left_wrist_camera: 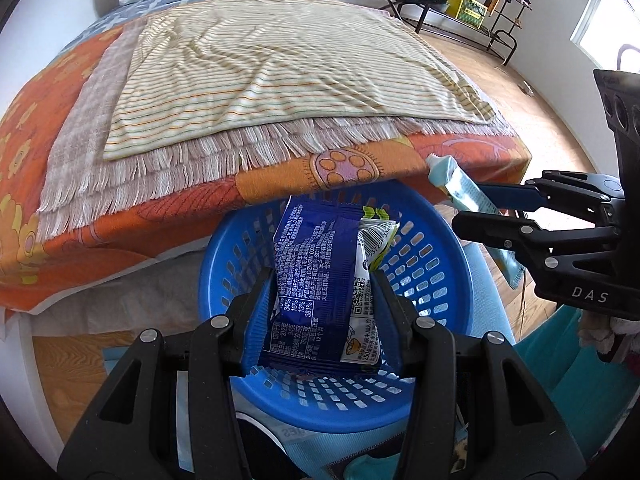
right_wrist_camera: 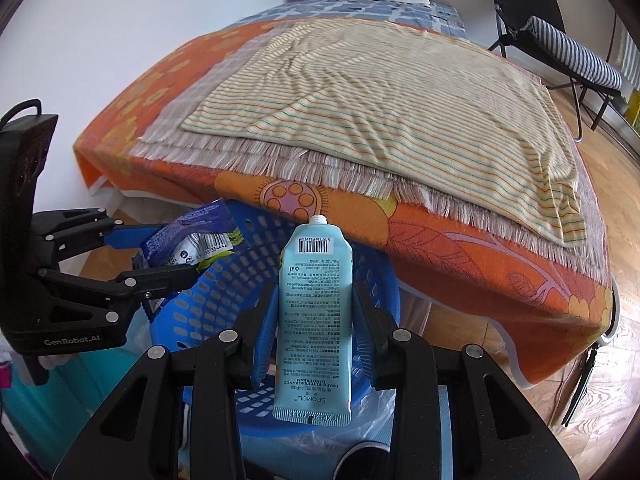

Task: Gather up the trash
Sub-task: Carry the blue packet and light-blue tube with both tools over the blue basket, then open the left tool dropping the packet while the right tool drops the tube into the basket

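Left wrist view: the left hand-held gripper [left_wrist_camera: 324,312] is closed partway, its ribbed blue pads pressing both sides of a dark blue snack wrapper [left_wrist_camera: 316,280] — crinkled glossy film, printed with white text, with a white and yellow-green packet edge showing on its right side. The wrapper hangs above the open mouth of a round blue plastic basket [left_wrist_camera: 432,280] whose walls are perforated with rows of rectangular slots. The basket stands on the floor just below the near edge of the bed [left_wrist_camera: 280,188]. The bed carries an orange floral cover, a grey-beige fringed blanket [left_wrist_camera: 80,152] and, on top, a cream striped cloth [left_wrist_camera: 272,72], wrinkled. At the right, the right hand-held gripper [left_wrist_camera: 472,204] grips a pale blue soft tube [left_wrist_camera: 460,188], capless white nozzle pointing up toward the bed's edge.

Right wrist view: the right hand-held gripper [right_wrist_camera: 314,332] is narrowed onto the tube [right_wrist_camera: 316,312] — flattened, matte, crimped ridged tail nearest the camera, barcode near the nozzle. The tube is held over the basket [right_wrist_camera: 248,264], near its right rim. At the left, the left hand-held gripper [right_wrist_camera: 176,252] clamps the wrapper [right_wrist_camera: 188,236] above the basket's left rim. Clear plastic film [right_wrist_camera: 372,404] lies crumpled by the basket's base.
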A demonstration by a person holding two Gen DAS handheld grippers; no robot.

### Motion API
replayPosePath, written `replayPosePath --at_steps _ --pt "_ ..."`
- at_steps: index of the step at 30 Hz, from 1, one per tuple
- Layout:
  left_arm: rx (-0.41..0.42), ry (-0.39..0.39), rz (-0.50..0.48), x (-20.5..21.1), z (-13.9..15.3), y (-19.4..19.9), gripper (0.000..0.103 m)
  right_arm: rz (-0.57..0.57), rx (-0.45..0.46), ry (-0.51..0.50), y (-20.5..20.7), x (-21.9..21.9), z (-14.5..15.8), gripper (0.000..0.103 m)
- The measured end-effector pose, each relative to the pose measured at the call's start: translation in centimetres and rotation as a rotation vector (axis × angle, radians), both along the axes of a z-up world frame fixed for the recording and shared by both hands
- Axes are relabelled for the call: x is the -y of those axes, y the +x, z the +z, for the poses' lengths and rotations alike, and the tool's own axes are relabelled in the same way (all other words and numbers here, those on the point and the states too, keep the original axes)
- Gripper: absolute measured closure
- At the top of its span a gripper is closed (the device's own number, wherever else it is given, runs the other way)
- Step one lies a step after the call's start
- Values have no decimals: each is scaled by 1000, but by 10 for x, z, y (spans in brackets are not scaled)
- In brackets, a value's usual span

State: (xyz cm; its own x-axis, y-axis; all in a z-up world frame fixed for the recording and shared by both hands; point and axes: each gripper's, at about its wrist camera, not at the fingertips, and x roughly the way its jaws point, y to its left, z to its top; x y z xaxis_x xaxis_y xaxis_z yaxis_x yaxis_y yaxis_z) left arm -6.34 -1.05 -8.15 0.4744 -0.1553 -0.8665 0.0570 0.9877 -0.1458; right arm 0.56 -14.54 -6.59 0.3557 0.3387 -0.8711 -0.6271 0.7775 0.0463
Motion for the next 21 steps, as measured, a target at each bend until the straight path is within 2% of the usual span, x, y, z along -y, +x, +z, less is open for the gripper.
replayPosePath --at_steps 21 --pt "-22 1 1 -1 -5 3 54 -15 -41 -9 7 0 -10 68"
